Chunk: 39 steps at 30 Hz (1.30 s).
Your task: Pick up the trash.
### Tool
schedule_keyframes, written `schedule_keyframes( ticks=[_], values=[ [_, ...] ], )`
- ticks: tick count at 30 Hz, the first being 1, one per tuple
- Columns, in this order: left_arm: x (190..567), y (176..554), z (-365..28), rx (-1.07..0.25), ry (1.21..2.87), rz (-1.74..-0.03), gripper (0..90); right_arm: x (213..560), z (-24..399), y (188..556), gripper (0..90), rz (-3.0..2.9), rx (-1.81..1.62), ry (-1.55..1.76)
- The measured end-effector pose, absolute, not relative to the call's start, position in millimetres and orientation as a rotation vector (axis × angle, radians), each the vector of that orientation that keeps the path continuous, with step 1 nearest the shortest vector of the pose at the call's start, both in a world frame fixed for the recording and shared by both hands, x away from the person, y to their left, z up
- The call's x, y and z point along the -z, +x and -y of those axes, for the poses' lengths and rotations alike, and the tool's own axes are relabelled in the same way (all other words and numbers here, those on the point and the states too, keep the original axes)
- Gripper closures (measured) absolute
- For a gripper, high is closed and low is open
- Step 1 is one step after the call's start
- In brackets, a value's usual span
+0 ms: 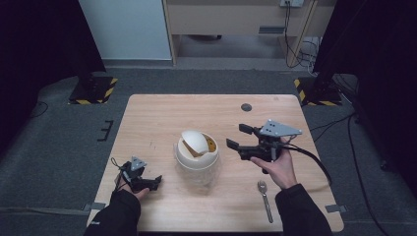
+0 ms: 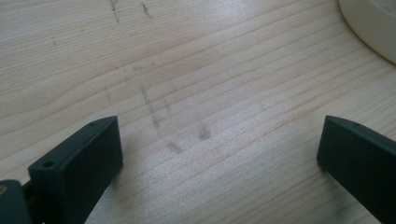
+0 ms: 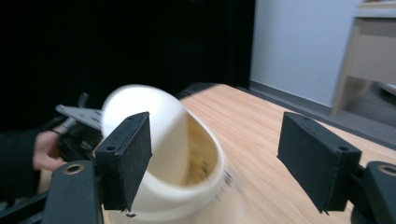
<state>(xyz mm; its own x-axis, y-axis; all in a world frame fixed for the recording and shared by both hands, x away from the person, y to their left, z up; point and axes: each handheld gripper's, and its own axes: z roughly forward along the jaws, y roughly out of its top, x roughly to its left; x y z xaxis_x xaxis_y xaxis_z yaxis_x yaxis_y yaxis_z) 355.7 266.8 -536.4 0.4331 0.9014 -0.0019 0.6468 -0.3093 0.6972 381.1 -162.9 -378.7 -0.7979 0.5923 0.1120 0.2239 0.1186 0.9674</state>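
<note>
Tongs on both sides stand released: right tongs [image 1: 240, 136] beside the bin [image 1: 196, 156], left tongs [image 1: 158, 181] over the table [image 1: 157, 113].

A light wooden desk [image 1: 162, 110] with rounded corners stands on a grey carpeted floor [image 1: 59, 147]. A small dark round disc [image 1: 246, 107] sits in the desk's top near its far right corner. Beyond the far edge, a pale blue-grey wall panel [image 1: 128, 29] meets the floor beside a light wooden cabinet [image 1: 226, 19]. Dark cables [image 1: 295, 49] hang down by the cabinet's right side. Black curtains [image 1: 39, 44] close the room at left and right. Two black stand bases edged with yellow-and-black hazard tape [image 1: 108, 91] rest on the floor off the desk's far corners. Grey tape strips [image 1: 337, 208] lie on the floor by the near corners.
</note>
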Motion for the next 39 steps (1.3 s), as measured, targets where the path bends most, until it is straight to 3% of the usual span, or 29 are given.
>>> schedule_keyframes(
  ticks=[8,25,39],
  values=[
    [536.4,355.7,-266.7,-0.525,2.061,-1.299,0.0,411.6,200.3,356.6,29.2,-2.117,-1.548,0.928],
    [536.4,355.6,-266.7,-0.524,2.061,-1.299,0.0,474.9,238.8,327.8,31.1,-2.2,-1.226,1.175],
    [536.3,355.6,-267.2,-0.52,2.063,-1.295,0.0,507.7,236.0,324.8,36.0,-2.411,-0.887,1.27]
  ],
)
